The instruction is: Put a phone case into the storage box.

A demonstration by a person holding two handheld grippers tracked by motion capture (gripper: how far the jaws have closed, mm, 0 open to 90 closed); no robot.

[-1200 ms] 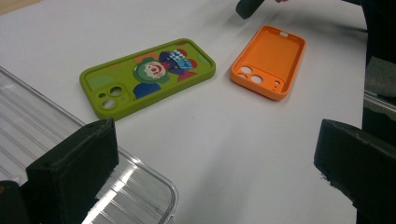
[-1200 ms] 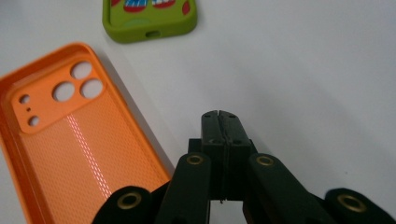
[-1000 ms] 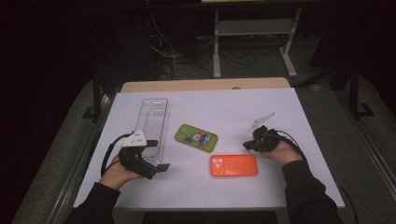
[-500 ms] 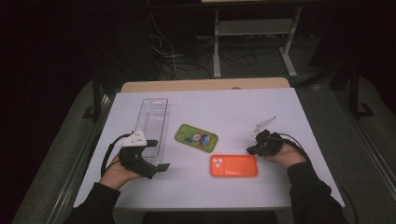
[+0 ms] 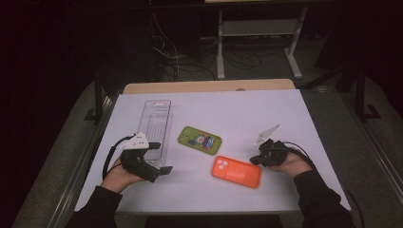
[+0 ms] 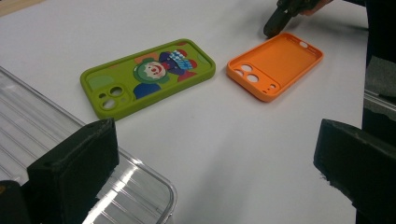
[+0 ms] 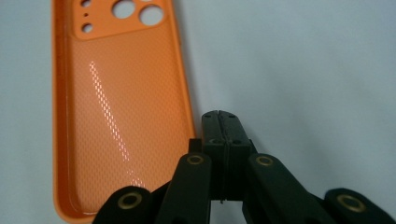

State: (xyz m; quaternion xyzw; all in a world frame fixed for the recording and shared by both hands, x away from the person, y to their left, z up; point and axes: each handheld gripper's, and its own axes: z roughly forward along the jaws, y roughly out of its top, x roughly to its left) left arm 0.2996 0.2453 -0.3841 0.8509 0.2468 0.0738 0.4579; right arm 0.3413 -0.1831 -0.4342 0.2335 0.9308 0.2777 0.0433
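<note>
Right gripper (image 5: pixel 255 159) pinched tight with nothing inside, tips just beside the long edge of the orange phone case (image 5: pixel 236 171). Case lying flat, hollow side up, near the front edge of the bench (image 5: pixel 247 109), a bit right of the middle. Looks like the very start: getting ready to pick up or push that case, not yet touching it. Next move probably needs those jaws spread first, then one tip slid over the thin rim to nip it. Tricky, since the rim sits low and the case could slide away on the smooth top.

Left gripper (image 5: pixel 153 162) spread wide, holding nothing, parked by the front left part of the bench, resting at the near end of the clear plastic tray (image 5: pixel 157 124). Green phone case (image 5: pixel 199 140) with a clown picture lying flat near the middle, between tray and orange case, close to it but apart. Nothing blocking the way to the orange case from the right side.
</note>
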